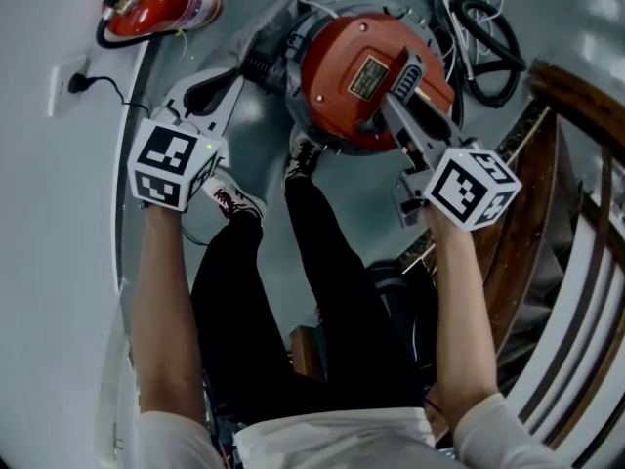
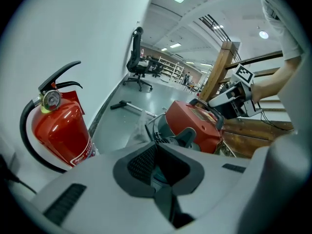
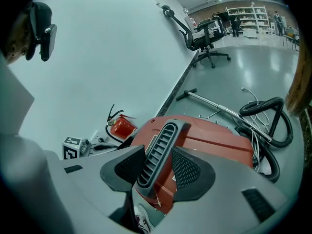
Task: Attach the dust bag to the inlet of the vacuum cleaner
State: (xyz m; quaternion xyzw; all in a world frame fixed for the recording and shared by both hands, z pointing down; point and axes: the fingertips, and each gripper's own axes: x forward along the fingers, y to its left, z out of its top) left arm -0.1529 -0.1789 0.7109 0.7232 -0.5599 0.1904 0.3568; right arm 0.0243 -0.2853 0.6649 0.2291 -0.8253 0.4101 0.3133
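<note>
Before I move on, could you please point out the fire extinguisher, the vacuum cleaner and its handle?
fire extinguisher (image 2: 61, 133), left gripper view, red body.
vacuum cleaner (image 1: 332, 52), head view, red top.
handle (image 3: 157, 152), right gripper view, ribbed grip.

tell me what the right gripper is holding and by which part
The right gripper is closed on the dark ribbed handle of the red vacuum cleaner.

Landmark: the vacuum (image 1: 366, 76), as you look down on it. Beyond it to the left, the extinguisher (image 1: 156, 3) stands against the wall (image 1: 39, 213). To its right lies the hose (image 1: 493, 37). Your feet (image 1: 305, 154) stand just before it. On top of it runs the handle (image 3: 163, 135), clamped between your right gripper's (image 3: 158, 167) jaws. Your left gripper (image 2: 158, 169) hangs left of it, apart.
</note>
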